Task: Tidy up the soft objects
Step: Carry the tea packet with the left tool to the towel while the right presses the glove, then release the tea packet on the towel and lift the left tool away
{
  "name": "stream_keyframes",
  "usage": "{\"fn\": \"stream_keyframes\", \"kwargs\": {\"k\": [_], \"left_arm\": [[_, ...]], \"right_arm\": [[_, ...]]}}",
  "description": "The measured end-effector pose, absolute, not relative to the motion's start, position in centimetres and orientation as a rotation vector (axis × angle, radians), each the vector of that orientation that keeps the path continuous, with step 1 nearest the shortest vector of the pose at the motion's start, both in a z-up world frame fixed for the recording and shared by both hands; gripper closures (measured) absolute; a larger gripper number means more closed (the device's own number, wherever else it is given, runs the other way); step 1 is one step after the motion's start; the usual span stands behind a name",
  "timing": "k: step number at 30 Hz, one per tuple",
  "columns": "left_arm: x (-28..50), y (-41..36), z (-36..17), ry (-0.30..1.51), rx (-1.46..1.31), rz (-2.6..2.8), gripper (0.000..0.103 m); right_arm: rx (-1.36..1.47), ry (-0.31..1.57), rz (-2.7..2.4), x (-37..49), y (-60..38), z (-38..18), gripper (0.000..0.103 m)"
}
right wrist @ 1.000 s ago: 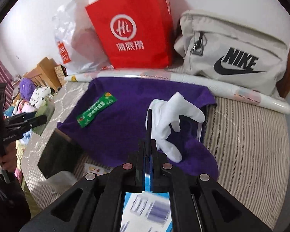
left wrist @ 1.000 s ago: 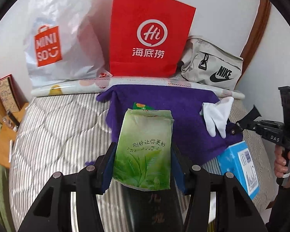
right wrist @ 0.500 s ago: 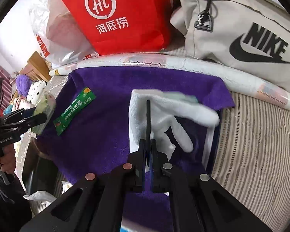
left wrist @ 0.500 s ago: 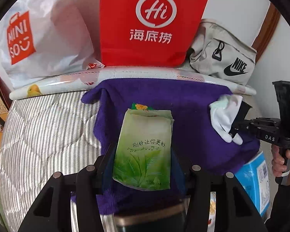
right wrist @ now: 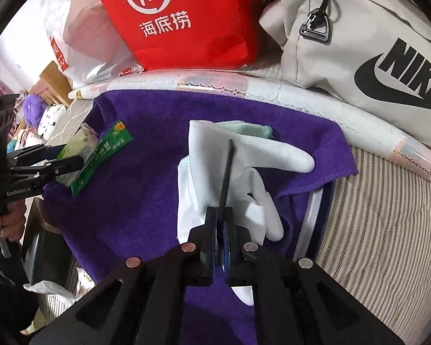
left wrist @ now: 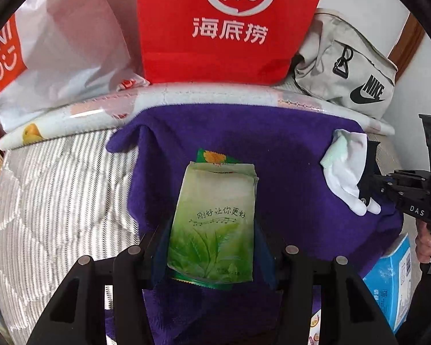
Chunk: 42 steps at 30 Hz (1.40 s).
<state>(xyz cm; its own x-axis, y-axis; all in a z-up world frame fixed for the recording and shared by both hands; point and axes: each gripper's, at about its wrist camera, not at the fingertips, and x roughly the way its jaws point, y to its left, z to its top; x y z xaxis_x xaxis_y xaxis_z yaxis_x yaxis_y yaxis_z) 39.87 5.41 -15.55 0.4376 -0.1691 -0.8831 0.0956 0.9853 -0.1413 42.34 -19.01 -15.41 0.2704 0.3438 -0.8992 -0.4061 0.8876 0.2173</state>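
Observation:
My left gripper [left wrist: 212, 247] is shut on a pale green tissue pack [left wrist: 215, 218] and holds it over the purple towel [left wrist: 244, 132]; the pack also shows in the right wrist view [right wrist: 74, 155]. A green sachet [right wrist: 106, 152] lies on the towel [right wrist: 146, 201] under the pack. My right gripper [right wrist: 219, 227] is shut, its jaws pressed together, just over a white glove [right wrist: 215, 155] lying on the towel's right part. I cannot tell if it pinches the glove. The glove [left wrist: 344, 166] and right gripper [left wrist: 367, 184] also show in the left wrist view.
A red paper bag [left wrist: 230, 26], a white Miniso bag [left wrist: 43, 46], a beige Nike bag [right wrist: 373, 43] and a rolled sheet [left wrist: 186, 100] line the back of the striped mattress [left wrist: 57, 189]. A blue box [left wrist: 393, 281] sits at the towel's right front.
Both grippers have moved forward over the towel. The left one carried the tissue pack above the sachet; the right one came right up over the white glove.

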Motion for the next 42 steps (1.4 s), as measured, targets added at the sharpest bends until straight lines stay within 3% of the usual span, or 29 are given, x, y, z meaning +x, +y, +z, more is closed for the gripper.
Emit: {"fn": "stream_keyframes", "kwargs": {"k": [8,12,17,26,42], "left_arm": [[40.0,5.0,-16.3,1.146,-0.07,-0.182,0.051],[40.3,4.8,-16.3,1.167,-0.059,-0.175,0.049],[40.1,4.6,-15.9,1.17,-0.07,-0.178,0.036],[37.2,5.1,-13.5,1.122,-0.057,-0.148,0.036],[25.3,6.5,-7.9,0.979,-0.127,-0.17,0.036]], "right_arm": [[-0.095,1.173,0.505,41.2,-19.4,-14.5,0.058],[-0.114,1.17,0.477,41.1,-19.8,-14.0,0.057],[-0.138,1.14,0.427,40.3,-20.6,-13.1,0.052],[-0.089,1.057,0.402,36.8,-21.4,-10.7,0.052],[-0.018,0.973,0.434,25.3,-20.4,-7.1,0.05]]}}
